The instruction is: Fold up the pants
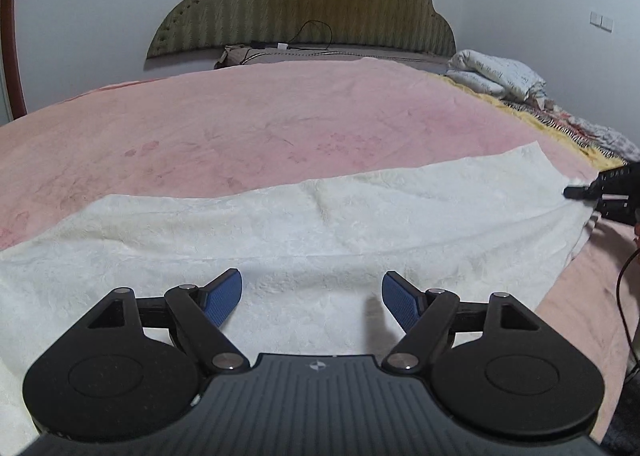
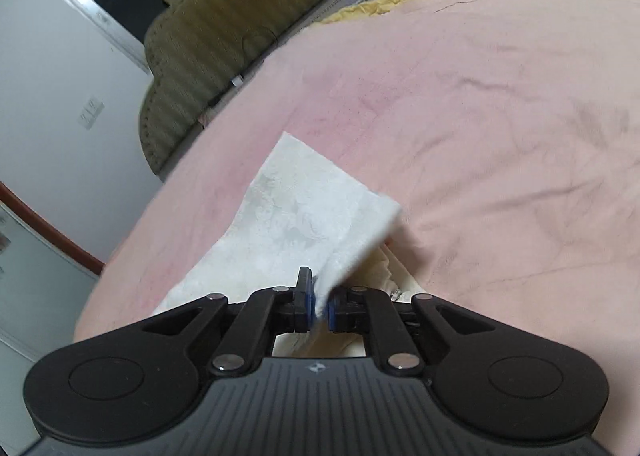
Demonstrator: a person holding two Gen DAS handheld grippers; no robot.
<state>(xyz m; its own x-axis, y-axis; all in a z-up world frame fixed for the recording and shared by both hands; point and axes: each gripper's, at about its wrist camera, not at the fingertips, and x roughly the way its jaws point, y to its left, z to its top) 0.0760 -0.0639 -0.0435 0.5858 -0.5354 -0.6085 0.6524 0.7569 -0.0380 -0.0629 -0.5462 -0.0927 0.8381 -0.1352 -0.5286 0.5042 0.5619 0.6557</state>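
White textured pants (image 1: pixel 304 224) lie stretched across the pink bedspread (image 1: pixel 240 116), running from lower left to the right. My left gripper (image 1: pixel 312 298) hovers over their near edge, its blue pads (image 1: pixel 224 296) wide apart with nothing between them. At the pants' right end, my right gripper (image 1: pixel 576 192) pinches the cloth. In the right wrist view, that gripper (image 2: pixel 319 306) is shut on the pants (image 2: pixel 296 212), lifting an edge so the fabric folds upward from the bedspread (image 2: pixel 480 116).
An olive padded headboard (image 1: pixel 304 4) stands at the far end of the bed, with a black cable (image 1: pixel 316 36) at its foot. A white printed bundle (image 1: pixel 496 72) and a yellow and zebra-patterned heap (image 1: pixel 560 124) lie at the far right.
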